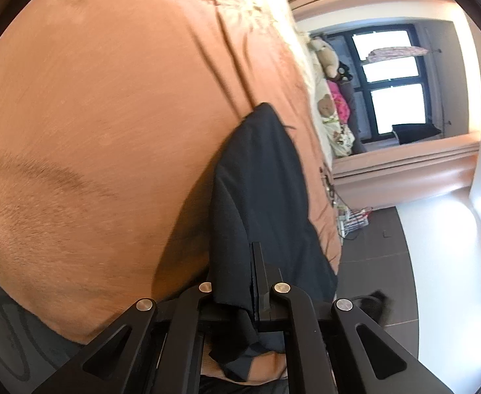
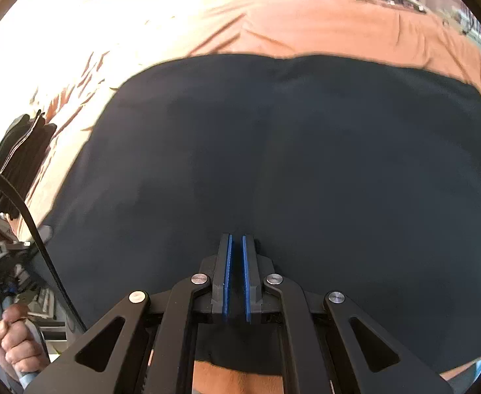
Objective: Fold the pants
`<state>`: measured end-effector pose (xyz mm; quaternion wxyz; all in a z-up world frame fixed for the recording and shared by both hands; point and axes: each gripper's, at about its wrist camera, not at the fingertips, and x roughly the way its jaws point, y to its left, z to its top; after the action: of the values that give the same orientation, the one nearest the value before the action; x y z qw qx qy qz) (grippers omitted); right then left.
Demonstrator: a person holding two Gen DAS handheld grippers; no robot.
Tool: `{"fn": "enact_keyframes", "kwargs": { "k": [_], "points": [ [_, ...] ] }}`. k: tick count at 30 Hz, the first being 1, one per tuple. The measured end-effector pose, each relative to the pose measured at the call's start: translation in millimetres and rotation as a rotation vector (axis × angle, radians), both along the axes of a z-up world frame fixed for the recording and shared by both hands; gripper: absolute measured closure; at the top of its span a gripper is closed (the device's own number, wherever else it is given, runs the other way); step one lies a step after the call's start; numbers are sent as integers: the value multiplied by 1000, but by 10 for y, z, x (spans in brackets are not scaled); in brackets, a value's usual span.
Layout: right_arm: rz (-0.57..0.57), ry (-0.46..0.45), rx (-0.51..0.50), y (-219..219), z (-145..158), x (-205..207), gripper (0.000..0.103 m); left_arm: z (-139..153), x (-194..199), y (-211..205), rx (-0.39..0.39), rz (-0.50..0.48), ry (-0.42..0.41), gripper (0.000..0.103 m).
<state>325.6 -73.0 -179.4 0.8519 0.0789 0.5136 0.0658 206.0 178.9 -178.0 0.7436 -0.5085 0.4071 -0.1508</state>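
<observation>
The black pants [image 2: 289,164] lie spread wide and flat on the orange bedspread [image 2: 322,23]. My right gripper [image 2: 236,238] points down at them near their near edge. Its blue pads [image 2: 228,279] stand close together, shut, tips at the cloth; I cannot tell whether any cloth is pinched. In the left wrist view, my left gripper [image 1: 252,249] is shut on an edge of the pants [image 1: 260,177]. The cloth is raised off the orange bedspread [image 1: 109,98], drapes over the left finger and hides it.
A stack of dark folded clothes [image 2: 20,151] lies on the bed to the left. A hand [image 2: 13,344] and a black cable [image 2: 27,216] are at the lower left. Stuffed toys [image 1: 327,55], a window [image 1: 391,82] and dark floor tiles [image 1: 378,256] lie beyond the bed.
</observation>
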Motion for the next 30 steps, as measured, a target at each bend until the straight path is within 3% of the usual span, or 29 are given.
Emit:
{"fn": "enact_keyframes", "kwargs": {
  "k": [10,23,30],
  "points": [
    [18,12,103,-140,-65,-149,102,602,47,-280,41,-39,-125,97],
    [-28,-150,221,-782,518,-633,97,1282,240,-956,114,-185,-270,97],
    [-91,-194,282,-1246,653,-971,97,1535,401,-1395,151,-271,-313,97]
  ]
}}
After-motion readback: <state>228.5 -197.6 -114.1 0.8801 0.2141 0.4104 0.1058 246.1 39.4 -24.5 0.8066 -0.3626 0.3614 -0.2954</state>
